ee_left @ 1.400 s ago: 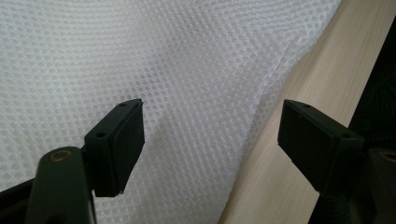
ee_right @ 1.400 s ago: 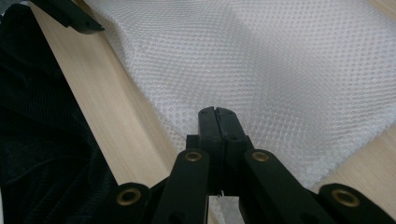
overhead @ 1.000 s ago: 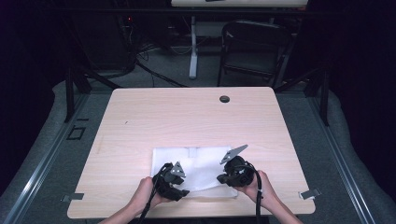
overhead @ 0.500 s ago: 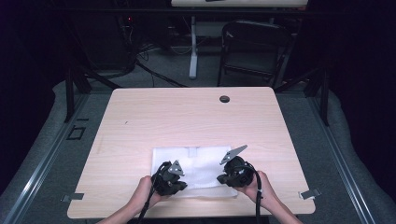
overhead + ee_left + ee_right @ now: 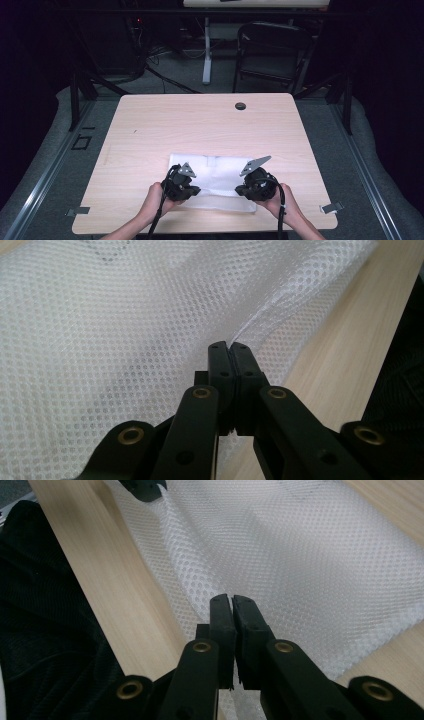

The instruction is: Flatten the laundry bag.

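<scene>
The white mesh cloth (image 5: pixel 215 182) lies flat at the near edge of the bench (image 5: pixel 200 125). Both the left gripper (image 5: pixel 230 347) and the right gripper (image 5: pixel 231 600) have their jaws clenched on its near hem. The grasp looks done; lifting or folding is left.

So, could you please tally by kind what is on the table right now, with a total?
White mesh cloth: 1
Black handheld claws: 2, the left claw and the right claw, each shut on the cloth's near edge
Black round grommet near the table's far edge: 1
Total: 4
</scene>
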Available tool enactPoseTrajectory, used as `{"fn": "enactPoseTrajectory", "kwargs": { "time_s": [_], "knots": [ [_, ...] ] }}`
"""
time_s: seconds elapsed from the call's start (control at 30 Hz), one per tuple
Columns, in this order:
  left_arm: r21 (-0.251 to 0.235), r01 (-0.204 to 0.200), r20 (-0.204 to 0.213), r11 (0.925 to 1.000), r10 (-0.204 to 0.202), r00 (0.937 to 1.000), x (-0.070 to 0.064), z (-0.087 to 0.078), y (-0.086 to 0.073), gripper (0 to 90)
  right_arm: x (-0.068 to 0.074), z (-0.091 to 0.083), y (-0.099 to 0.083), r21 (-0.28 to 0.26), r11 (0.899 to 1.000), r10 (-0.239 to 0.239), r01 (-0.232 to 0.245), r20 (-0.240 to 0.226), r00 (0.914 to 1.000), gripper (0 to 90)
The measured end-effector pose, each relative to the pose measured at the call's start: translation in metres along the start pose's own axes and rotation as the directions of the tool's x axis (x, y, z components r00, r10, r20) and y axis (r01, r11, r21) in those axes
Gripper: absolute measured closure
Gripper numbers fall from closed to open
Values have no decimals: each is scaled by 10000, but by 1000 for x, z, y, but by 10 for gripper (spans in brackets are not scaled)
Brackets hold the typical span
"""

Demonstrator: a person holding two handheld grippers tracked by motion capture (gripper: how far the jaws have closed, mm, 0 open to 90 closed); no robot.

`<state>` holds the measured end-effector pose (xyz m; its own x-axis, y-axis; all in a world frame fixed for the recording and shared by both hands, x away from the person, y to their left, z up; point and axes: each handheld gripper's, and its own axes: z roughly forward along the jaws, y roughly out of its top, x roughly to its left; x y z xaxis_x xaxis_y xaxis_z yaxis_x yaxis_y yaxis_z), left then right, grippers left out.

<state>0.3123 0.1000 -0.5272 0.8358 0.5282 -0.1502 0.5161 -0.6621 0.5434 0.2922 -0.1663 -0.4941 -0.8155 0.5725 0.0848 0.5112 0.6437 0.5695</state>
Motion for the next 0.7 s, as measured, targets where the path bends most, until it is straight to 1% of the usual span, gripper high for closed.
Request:
{"fn": "enactPoseTrajectory", "kwargs": {
  "time_s": [0.03,0.07,0.1,0.17,0.2,0.27,0.33,0.37,0.43,0.5,0.57,0.6,0.63,0.67,0.7],
  "knots": [
    [0,56,-95,10000,-56,9999,-1,1,3,899,1,-2,1,37,10000,-50,50,37,10000,873],
    [63,5,-127,10000,-5,9999,-1,1,4,899,2,-3,1,-83,9999,-63,64,56,10000,868],
    [30,61,-91,10000,-61,9999,-1,2,4,899,2,-5,1,-164,9998,-55,57,119,9999,865],
    [55,46,-76,10000,-45,10000,-1,3,4,899,1,-8,1,-256,9997,12,-7,212,9998,854],
    [38,61,-65,10000,-61,10000,-1,3,4,899,0,-9,2,-270,9996,116,-110,222,9997,846],
    [88,26,-132,10000,-25,9999,-1,3,4,899,-1,-9,2,-293,9995,160,-153,251,9996,797],
    [132,85,-154,9999,-83,9998,-1,3,4,899,0,-10,3,-481,9987,171,-156,295,9994,752],
    [144,115,-182,9998,-112,9998,0,3,4,899,1,-12,4,-517,9985,199,-184,299,9994,752],
    [172,202,-223,9996,-199,9996,1,3,5,899,3,-16,5,-753,9971,77,-60,229,9997,752],
    [139,325,-209,9994,-322,9993,2,2,6,899,9,-17,7,-838,9965,-42,53,123,9999,774],
    [104,351,-312,9993,-348,9989,2,2,8,899,15,-16,8,-867,9960,-239,230,-89,9997,822],
    [57,423,-321,9991,-421,9986,3,2,9,899,19,-14,9,-780,9964,-358,341,-205,9991,846],
    [47,464,-321,9989,-462,9984,3,1,10,899,23,-10,9,-810,9959,-437,414,-264,9987,866],
    [-16,490,-319,9988,-490,9983,3,1,11,899,26,-5,9,-684,9960,-613,583,-417,9973,878],
    [-99,513,-354,9986,-516,9980,3,1,13,899,29,1,8,-546,9961,-717,695,-409,9966,886]
  ]
}}
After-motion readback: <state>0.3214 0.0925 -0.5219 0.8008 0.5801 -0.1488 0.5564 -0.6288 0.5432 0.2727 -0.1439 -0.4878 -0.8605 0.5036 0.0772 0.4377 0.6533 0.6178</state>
